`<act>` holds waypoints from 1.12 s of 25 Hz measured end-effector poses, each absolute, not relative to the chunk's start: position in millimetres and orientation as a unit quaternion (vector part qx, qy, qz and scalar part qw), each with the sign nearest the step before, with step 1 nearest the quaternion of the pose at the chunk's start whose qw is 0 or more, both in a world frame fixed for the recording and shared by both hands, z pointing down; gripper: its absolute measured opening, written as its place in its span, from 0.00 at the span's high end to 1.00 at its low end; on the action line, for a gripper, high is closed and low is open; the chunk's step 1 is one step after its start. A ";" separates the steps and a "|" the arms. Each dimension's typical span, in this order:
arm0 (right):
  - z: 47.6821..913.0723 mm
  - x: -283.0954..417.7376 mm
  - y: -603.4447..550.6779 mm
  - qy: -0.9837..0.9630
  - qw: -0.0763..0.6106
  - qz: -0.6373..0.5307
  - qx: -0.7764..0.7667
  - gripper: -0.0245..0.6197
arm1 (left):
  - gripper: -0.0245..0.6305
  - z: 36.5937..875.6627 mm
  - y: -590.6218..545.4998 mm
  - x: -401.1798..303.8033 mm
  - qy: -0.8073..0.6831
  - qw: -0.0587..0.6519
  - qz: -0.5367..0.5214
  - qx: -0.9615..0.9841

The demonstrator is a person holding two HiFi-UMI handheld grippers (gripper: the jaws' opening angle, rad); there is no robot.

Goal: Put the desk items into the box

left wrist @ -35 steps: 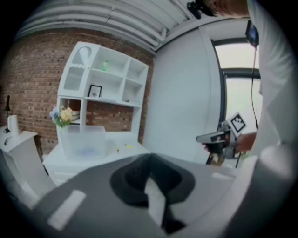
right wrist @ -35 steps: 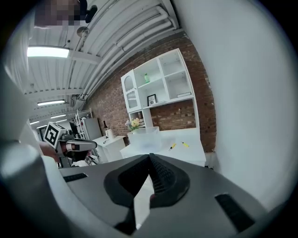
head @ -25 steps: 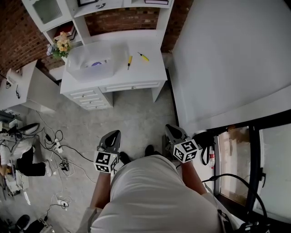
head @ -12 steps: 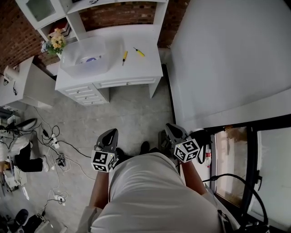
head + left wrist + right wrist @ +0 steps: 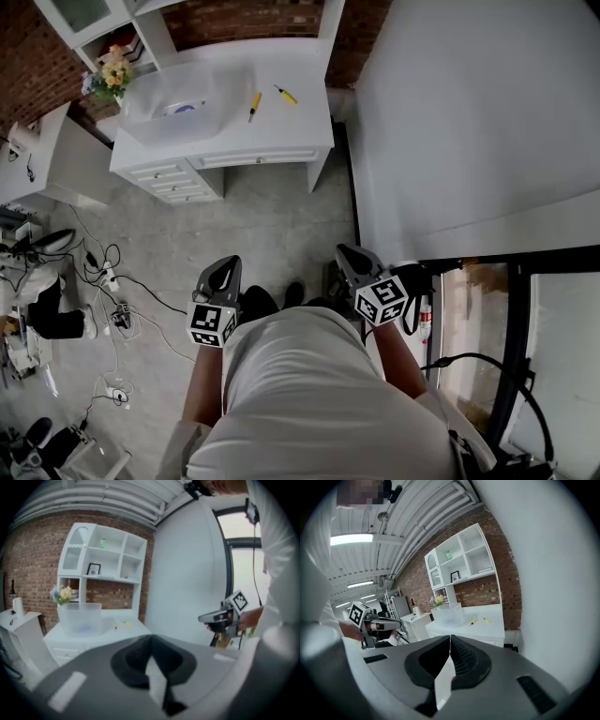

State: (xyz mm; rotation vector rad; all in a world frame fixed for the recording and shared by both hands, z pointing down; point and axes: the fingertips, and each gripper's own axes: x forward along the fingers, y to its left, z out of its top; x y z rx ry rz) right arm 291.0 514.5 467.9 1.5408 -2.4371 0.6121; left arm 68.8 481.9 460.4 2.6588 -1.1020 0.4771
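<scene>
A tall white wall (image 5: 469, 122) fills the right side of the head view, and its foot runs close along the right end of the white desk (image 5: 281, 127). A broad stretch of bare concrete floor (image 5: 272, 220) lies between the person and the desk's drawer front. Loose cables (image 5: 105, 281) crowd the floor only at the left. The desk stands against a brick wall under a white shelf hutch (image 5: 105, 557), well apart from both grippers. On its left half sits the translucent plastic box (image 5: 178, 98), open-topped, with rounded corners and a small bluish thing (image 5: 185, 108) showing on its bottom. Flowers (image 5: 111, 70) stand just beyond its left corner. The left gripper (image 5: 225, 272) and the right gripper (image 5: 349, 259) are held low by the person's waist, pointing toward the desk. Each has its jaws closed tip to tip with nothing between them. To the right of the box, on open desktop, lies a yellow-handled screwdriver (image 5: 253, 105) pointing roughly front to back. A second screwdriver (image 5: 285, 95) lies at an angle further right, apart from the first and short of the desk's right edge.
</scene>
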 end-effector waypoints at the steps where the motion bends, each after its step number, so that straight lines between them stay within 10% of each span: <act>1: 468.9 291.1 514.5 -0.823 0.096 0.209 0.520 0.96 | 0.96 460.8 482.0 70.3 -0.375 0.111 0.164 0.906; 28: 472.1 288.3 405.5 -0.813 0.091 0.210 0.535 0.96 | 0.96 462.8 359.7 77.9 -0.354 0.102 0.159 0.916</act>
